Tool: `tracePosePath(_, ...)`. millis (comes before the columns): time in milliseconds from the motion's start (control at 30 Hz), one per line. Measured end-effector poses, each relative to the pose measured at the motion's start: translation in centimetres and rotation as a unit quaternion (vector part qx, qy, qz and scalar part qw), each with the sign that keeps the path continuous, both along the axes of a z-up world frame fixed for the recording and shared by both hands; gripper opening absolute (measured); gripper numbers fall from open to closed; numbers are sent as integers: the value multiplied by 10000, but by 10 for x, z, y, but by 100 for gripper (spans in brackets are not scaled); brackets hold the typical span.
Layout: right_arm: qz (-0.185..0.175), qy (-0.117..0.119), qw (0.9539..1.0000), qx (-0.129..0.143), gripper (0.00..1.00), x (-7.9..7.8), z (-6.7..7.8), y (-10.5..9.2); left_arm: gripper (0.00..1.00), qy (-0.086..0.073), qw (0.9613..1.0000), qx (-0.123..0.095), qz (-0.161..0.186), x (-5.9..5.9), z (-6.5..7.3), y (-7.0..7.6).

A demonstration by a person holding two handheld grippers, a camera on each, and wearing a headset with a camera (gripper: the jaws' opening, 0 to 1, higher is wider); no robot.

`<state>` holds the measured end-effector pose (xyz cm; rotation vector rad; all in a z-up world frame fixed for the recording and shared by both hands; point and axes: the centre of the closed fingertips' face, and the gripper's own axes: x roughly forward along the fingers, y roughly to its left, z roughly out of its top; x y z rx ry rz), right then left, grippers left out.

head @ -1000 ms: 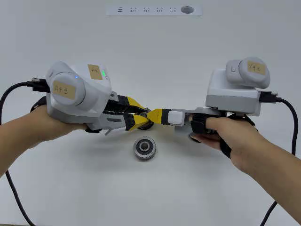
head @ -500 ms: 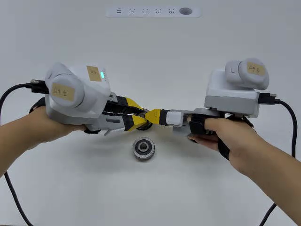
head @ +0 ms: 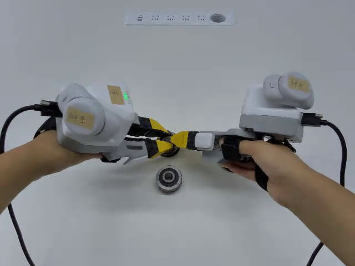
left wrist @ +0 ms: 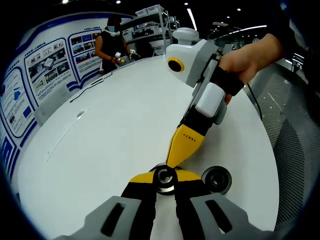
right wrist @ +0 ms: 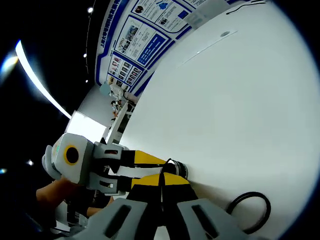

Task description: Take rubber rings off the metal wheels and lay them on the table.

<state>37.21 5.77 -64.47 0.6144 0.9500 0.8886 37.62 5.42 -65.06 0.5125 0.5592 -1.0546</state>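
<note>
- I am clamping the left gripper (head: 159, 142) on a metal wheel (left wrist: 165, 179), holding it just above the table (head: 177, 66), roughly at the middle of the head view.
- I am bringing the right gripper (head: 182, 138) in from the opposite side; its jaws are pressed together with the tips against the wheel's rim. I cannot tell whether any rubber is nipped between them.
- I am judging the rubber ring (right wrist: 172, 163) to be soft and stretchy but snug in its groove, so I am aiming to hook or pinch it at the outer edge and peel sideways, not pull straight.
- I am treating the wheel itself as stiff, smooth and fairly heavy, likely to twist in the left jaws; gripping across its flat faces looks safest.
- I am seeing a second wheel (head: 168, 179) lying on the table just below, and a loose black ring (right wrist: 250, 193) lying flat near the right gripper.
</note>
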Motion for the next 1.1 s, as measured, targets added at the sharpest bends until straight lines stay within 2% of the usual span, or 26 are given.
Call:
tracePosePath(133,-33,-17,10000,-60,1,1,-2,-1,14,115,9999,-39,120,0,0,0)
tracePosePath(333,-41,-71,9999,-109,1,2,-1,-1,14,154,9998,-58,124,0,2,0)
tracePosePath(467,-62,-75,9999,-130,1,3,-2,-1,20,226,9997,-71,103,-4,5,3)
tracePosePath(600,-66,-70,9999,-133,1,4,-1,1,22,151,9995,-133,249,-4,12,11)
tracePosePath(733,-40,-83,9999,-123,1,3,1,5,25,90,9978,-361,544,1,24,23)
tracePosePath(900,37,-121,9999,-41,1,1,8,13,32,-72,9942,-597,887,6,39,39)
tracePosePath(1100,122,-121,9998,114,1,-4,18,21,40,-249,9916,-652,1085,6,51,51)
